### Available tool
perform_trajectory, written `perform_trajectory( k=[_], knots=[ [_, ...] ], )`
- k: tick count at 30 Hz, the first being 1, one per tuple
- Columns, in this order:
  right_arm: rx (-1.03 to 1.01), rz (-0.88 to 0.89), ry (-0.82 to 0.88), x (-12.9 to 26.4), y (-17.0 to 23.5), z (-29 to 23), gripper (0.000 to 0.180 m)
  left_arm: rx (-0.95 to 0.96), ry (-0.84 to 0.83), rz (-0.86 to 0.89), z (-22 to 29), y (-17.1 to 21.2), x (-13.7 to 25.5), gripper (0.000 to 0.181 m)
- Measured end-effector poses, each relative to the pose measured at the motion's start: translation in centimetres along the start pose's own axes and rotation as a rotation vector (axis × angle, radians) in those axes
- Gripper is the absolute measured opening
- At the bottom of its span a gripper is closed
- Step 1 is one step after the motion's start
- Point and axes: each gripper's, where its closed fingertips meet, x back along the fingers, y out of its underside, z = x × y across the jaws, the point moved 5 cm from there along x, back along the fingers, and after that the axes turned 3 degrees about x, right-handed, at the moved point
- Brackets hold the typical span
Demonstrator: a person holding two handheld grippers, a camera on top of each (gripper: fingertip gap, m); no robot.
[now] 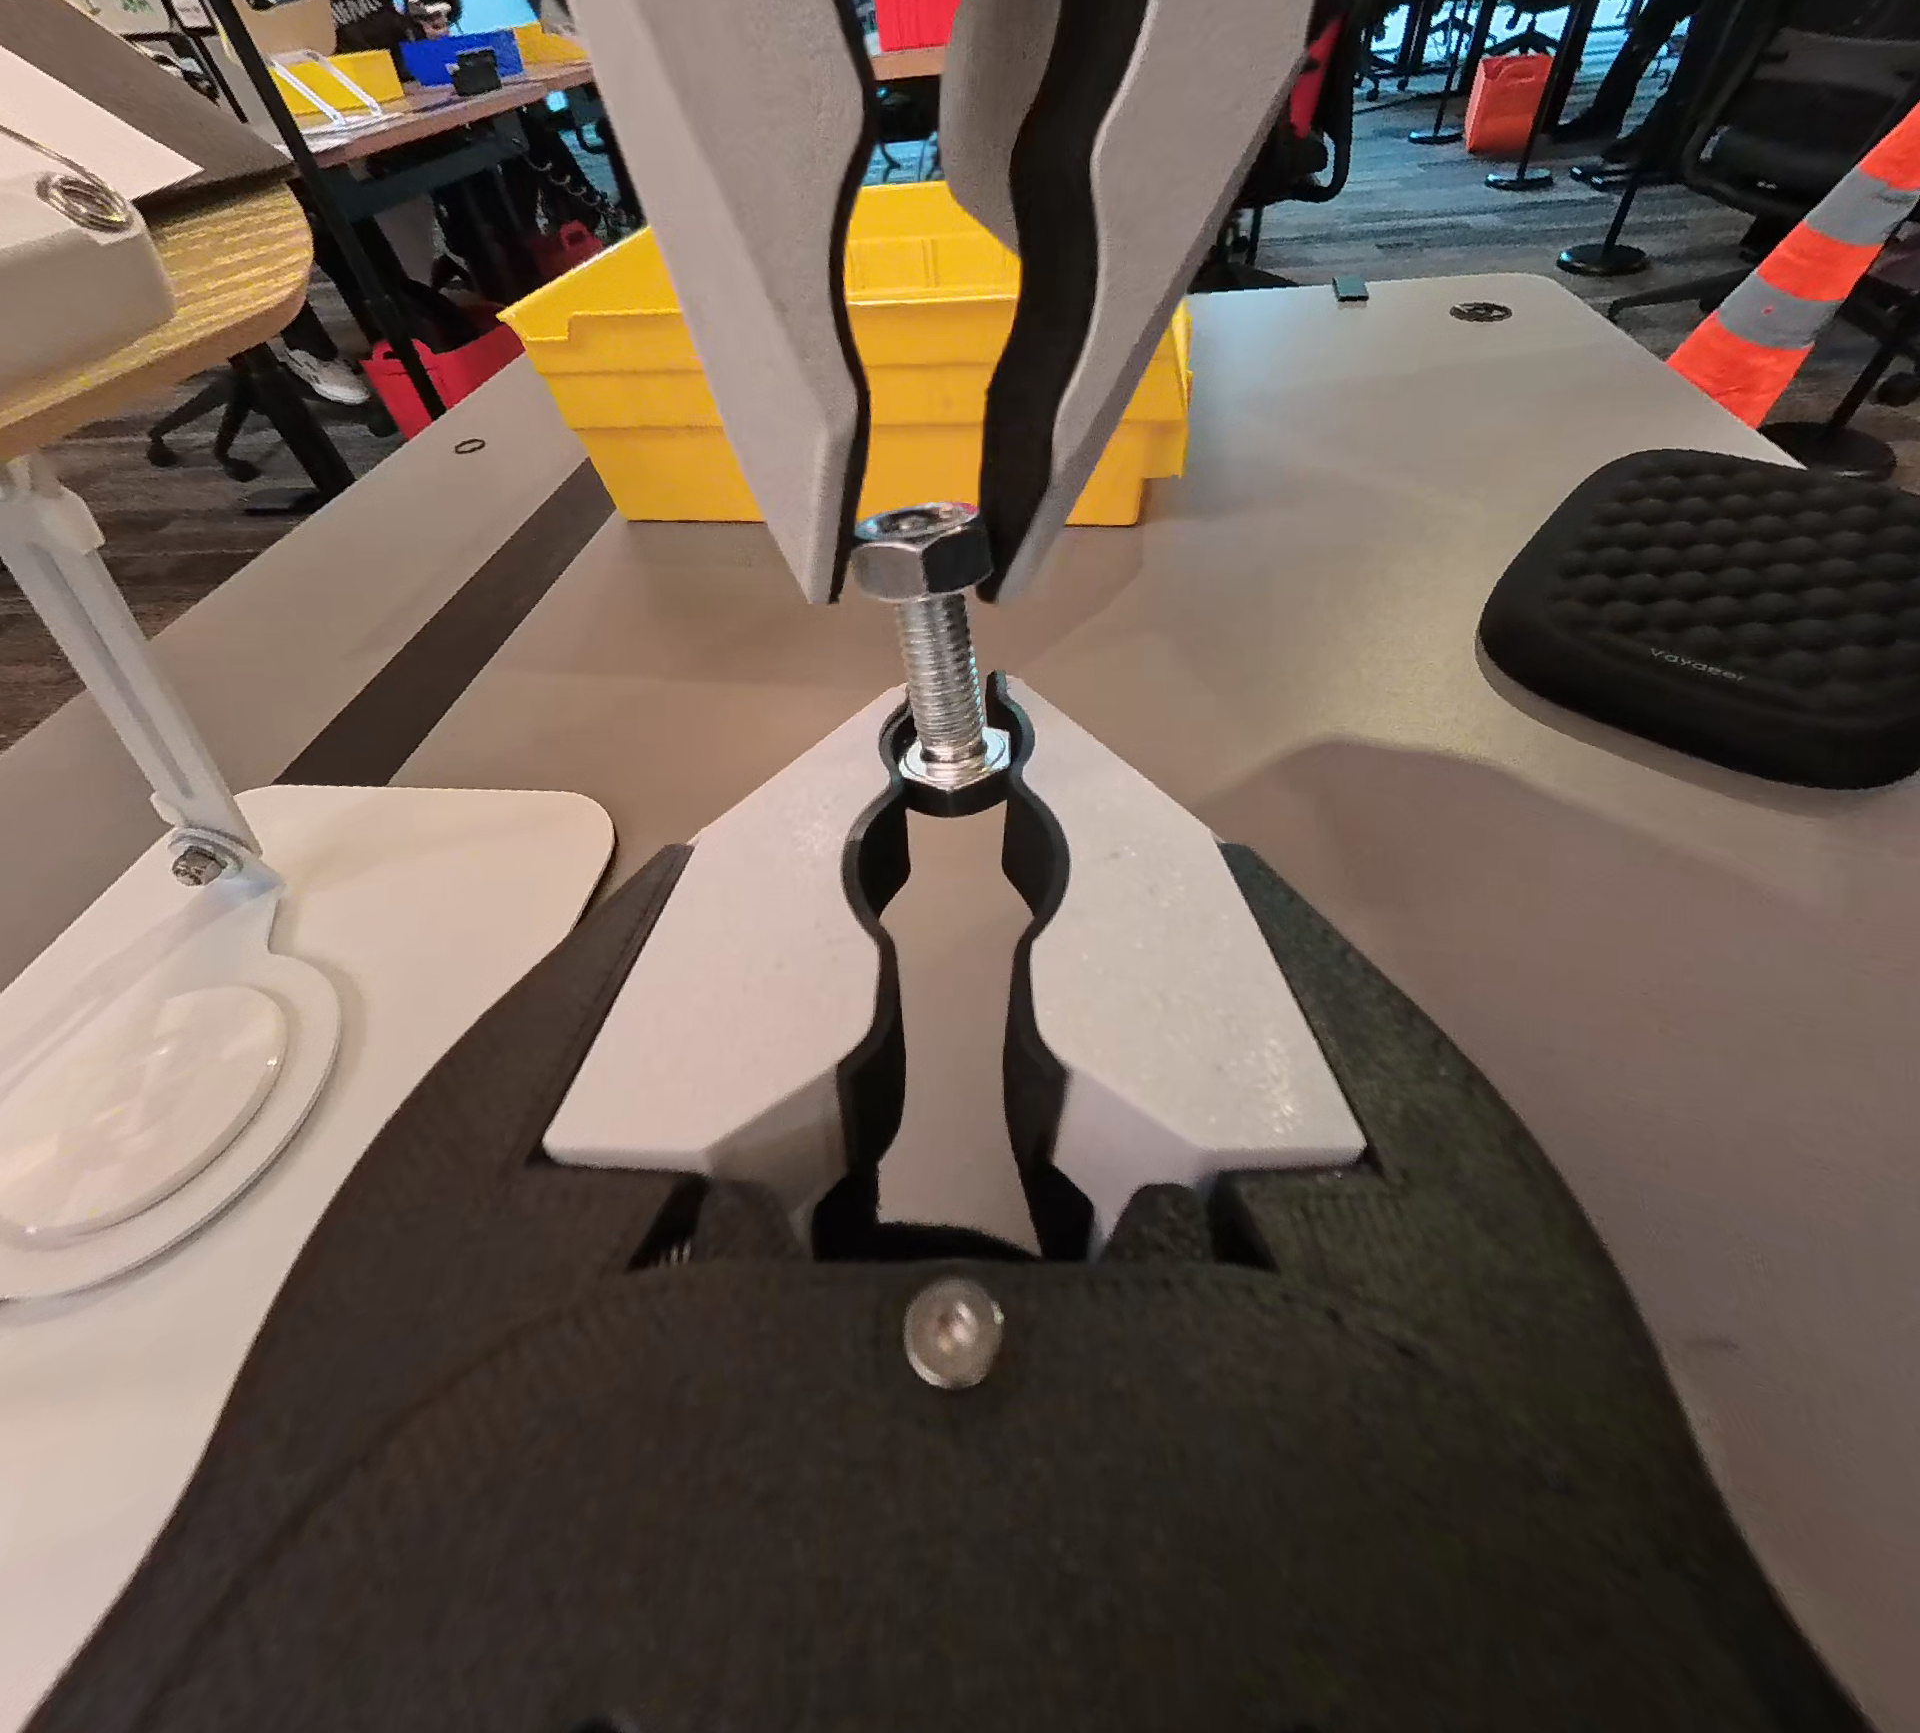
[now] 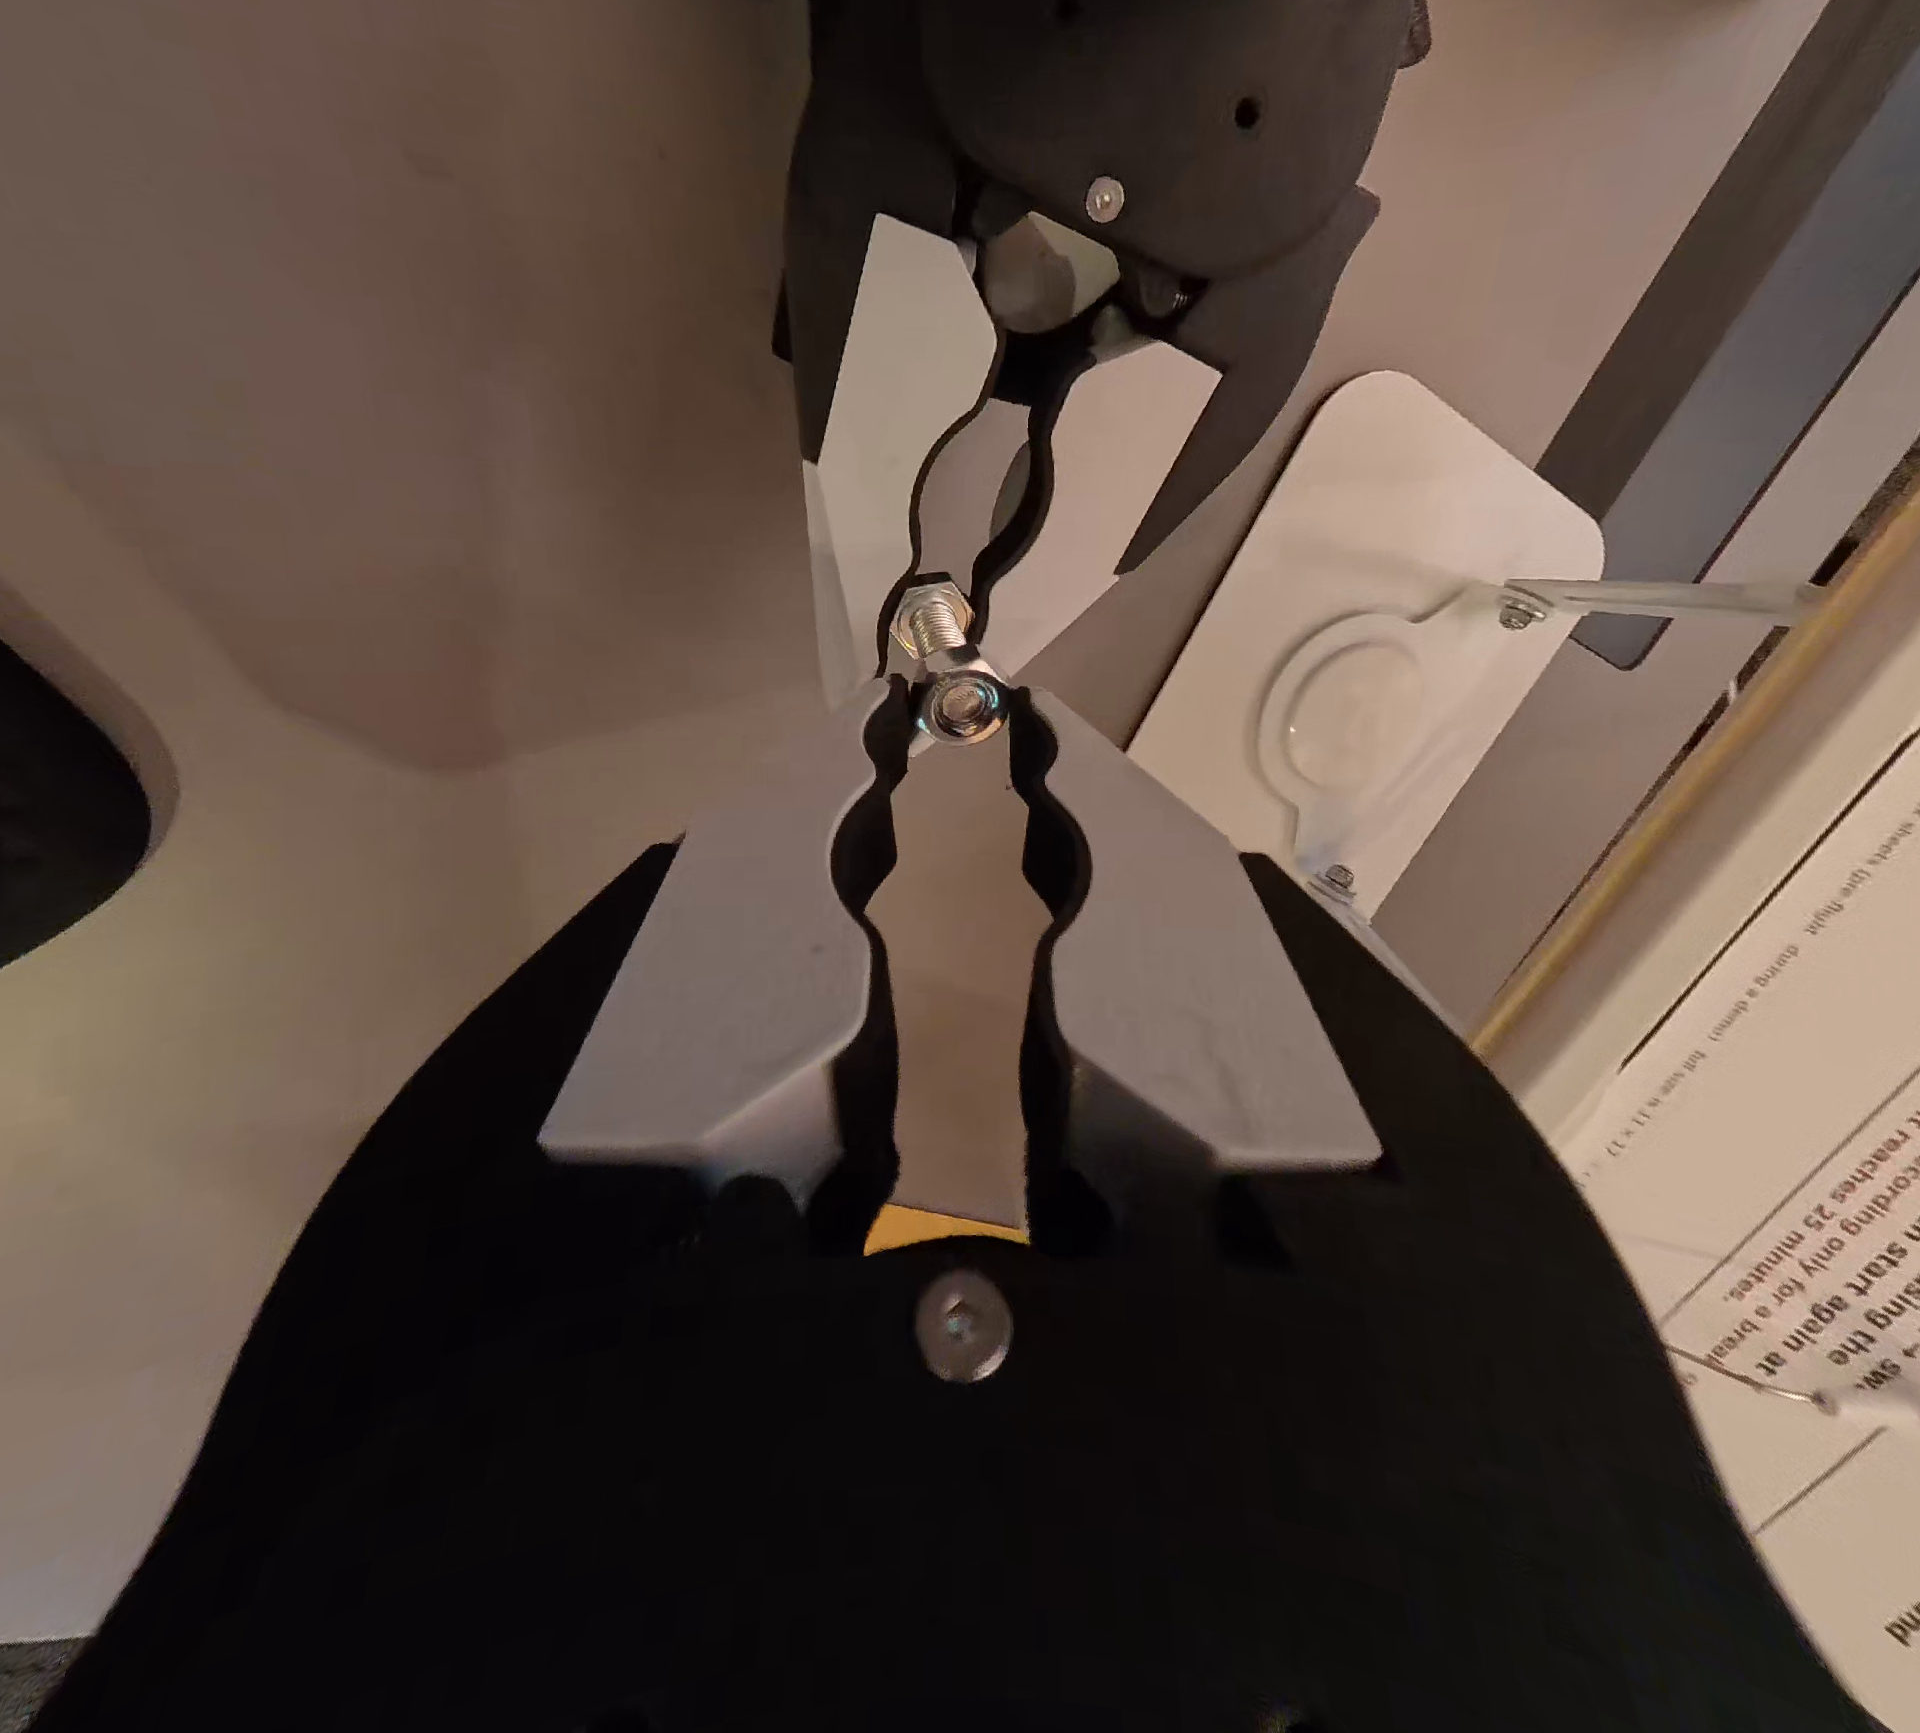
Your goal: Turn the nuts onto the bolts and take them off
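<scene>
Far left on the grey table [image 1: 1351,1008]: a white flat metal stand base [image 1: 436,894] with a slanted white arm bolted to it. It is clear of the work and not involved.

Centre, the work itself. My left gripper [image 1: 951,748] comes in low and level. Its fingers are nearly together, pinching the small silver hex nut [image 1: 948,774] in the notch at the tips. My right gripper [image 1: 914,587] comes down from above, narrowed onto the hex head of the silver threaded steel bolt [image 1: 935,675].
- Bolt stands upright in the air above the table, head up, thread end sitting in the nut.
- Most of the thread shows between head and nut, so I judge the nut is only a few turns on, or nearly off. I cannot tell which.
- Why this hold: one claw fixes the nut flat, the other spins the head on the same axis. The two grips are square to each other, so neither blocks the turn.
- Right wrist view agrees: head end-on at my fingertips, nut just beyond.

Behind centre: a yellow plastic open-top bin [image 1: 644,395] on the table's far edge. Its contents are hidden by its wall and the right gripper.

Right: a black dimpled cushion pad [image 1: 1714,613] on the table, well apart. Beyond it, an orange-and-grey striped traffic cone [image 1: 1808,270] on the floor.
</scene>
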Motion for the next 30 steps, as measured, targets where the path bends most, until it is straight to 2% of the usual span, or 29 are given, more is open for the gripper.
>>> perform_trajectory(
  k=[4,7,9,11,14,17,22,26,30],
  knots=[
    [-0.163,0.005,-0.061,-0.1,0.0,0.1,0.017,-0.005,0.000,-0.006,0.1,0.1,-0.1,0.010],
    [-0.477,0.009,-0.117,-0.3,0.1,0.4,0.017,0.000,-0.007,-0.007,-0.1,0.2,0.0,0.010],
    [-0.618,0.013,-0.128,-0.4,0.1,0.5,0.025,0.002,-0.011,-0.012,-0.2,0.3,0.0,0.010],
    [-0.643,0.005,-0.133,-0.5,0.2,0.3,0.032,0.000,-0.016,-0.017,-0.3,0.4,-0.1,0.010],
    [-0.495,-0.015,-0.118,-0.4,0.2,0.0,0.043,-0.004,-0.010,-0.012,-0.1,0.2,-0.1,0.010],
    [-0.311,-0.032,-0.050,0.0,-0.2,-0.1,0.045,-0.002,-0.007,-0.013,-0.1,0.3,-0.2,0.010],
    [-0.085,-0.036,-0.007,0.1,-1.0,-0.2,0.027,-0.002,-0.006,-0.009,-0.1,0.2,-0.1,0.010],
    [-0.047,-0.080,0.004,0.0,-0.5,0.1,0.016,-0.003,-0.006,-0.005,-0.1,0.1,-0.1,0.010],
    [-0.123,-0.071,-0.026,-0.1,-0.4,0.0,0.016,-0.009,-0.008,-0.012,-0.1,0.2,-0.1,0.010]
  ],
)
